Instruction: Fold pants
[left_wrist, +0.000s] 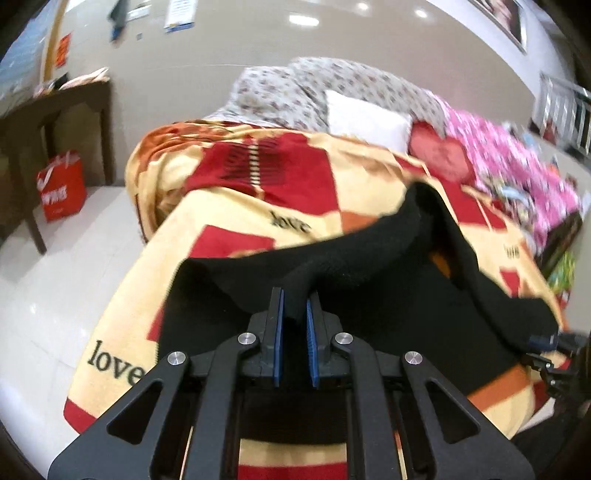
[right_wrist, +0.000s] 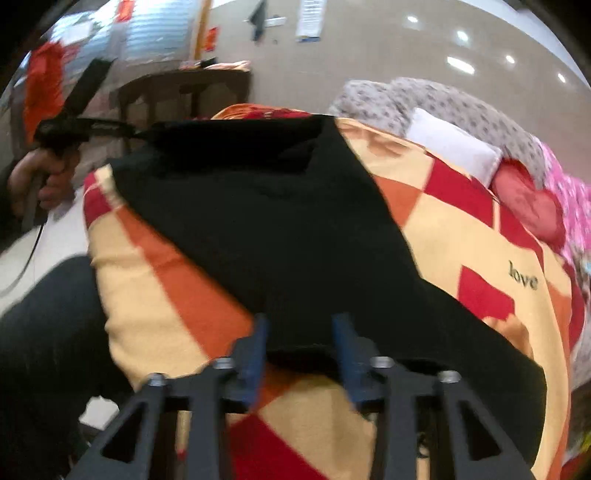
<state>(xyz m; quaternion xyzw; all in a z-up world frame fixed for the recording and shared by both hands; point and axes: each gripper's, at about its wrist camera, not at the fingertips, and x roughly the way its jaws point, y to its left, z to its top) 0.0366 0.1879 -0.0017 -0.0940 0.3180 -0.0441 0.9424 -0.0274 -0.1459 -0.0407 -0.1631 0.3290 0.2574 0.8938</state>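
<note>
Black pants (left_wrist: 351, 266) lie on a bed covered by a yellow, red and orange blanket (left_wrist: 229, 206). My left gripper (left_wrist: 294, 306) is shut on a bunched edge of the pants and holds it lifted above the blanket. In the right wrist view the pants (right_wrist: 266, 221) spread across the blanket (right_wrist: 166, 280), and my right gripper (right_wrist: 301, 325) is open with the near edge of the cloth between its blue fingers (right_wrist: 258, 339). The left gripper (right_wrist: 147, 130) shows at the far corner of the pants, held by a hand (right_wrist: 40, 177).
Floral pillows (left_wrist: 295, 88), a white pillow (left_wrist: 365, 114), a red heart cushion (left_wrist: 443, 155) and a pink quilt (left_wrist: 517, 166) lie at the bed's head. A dark wooden table (left_wrist: 44, 122) and a red bag (left_wrist: 61, 184) stand on the white tiled floor (left_wrist: 55, 288) left of the bed.
</note>
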